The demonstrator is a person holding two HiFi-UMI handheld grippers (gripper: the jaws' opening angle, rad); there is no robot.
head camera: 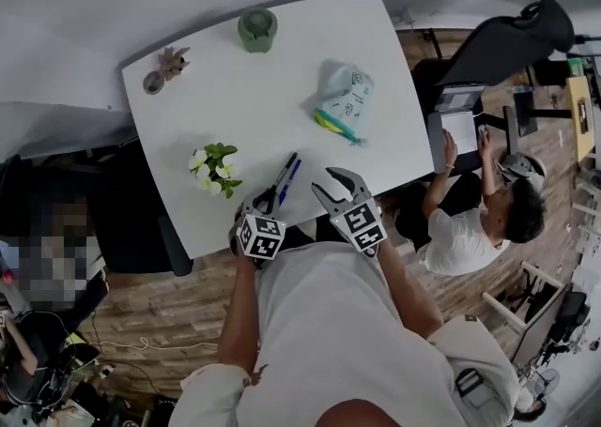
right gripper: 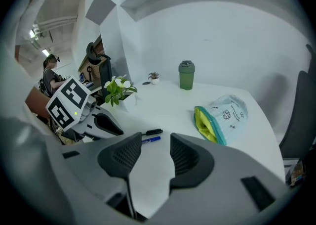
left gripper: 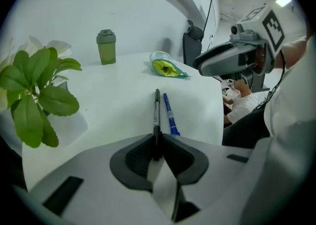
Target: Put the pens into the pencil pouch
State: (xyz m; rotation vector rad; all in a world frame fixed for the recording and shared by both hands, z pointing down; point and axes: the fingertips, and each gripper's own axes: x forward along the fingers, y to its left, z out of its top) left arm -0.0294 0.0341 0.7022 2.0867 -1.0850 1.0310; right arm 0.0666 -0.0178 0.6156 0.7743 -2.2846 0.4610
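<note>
Grey left gripper (left gripper: 158,142) is clamped on the slim black marker pen (left gripper: 156,112), just beside the blue pen (left gripper: 170,117) on the white table (head camera: 263,78). Grey right gripper (right gripper: 150,156) gapes empty. Farther back the pale blue zip pouch (head camera: 343,97) lies open, its print unreadable. Wood-plank floor (head camera: 188,312) surrounds the table.

We find two pens side by side at the near edge of the table (head camera: 272,87), the left pen (head camera: 285,174) just beside the right pen (head camera: 290,181). The potted plant (head camera: 216,169) sits to their left, and the pencil pouch (head camera: 343,97) lies farther back on the right. The lidded cup (head camera: 257,28) stands at the far edge, with a small plant (head camera: 167,64) at the far left corner.
</note>
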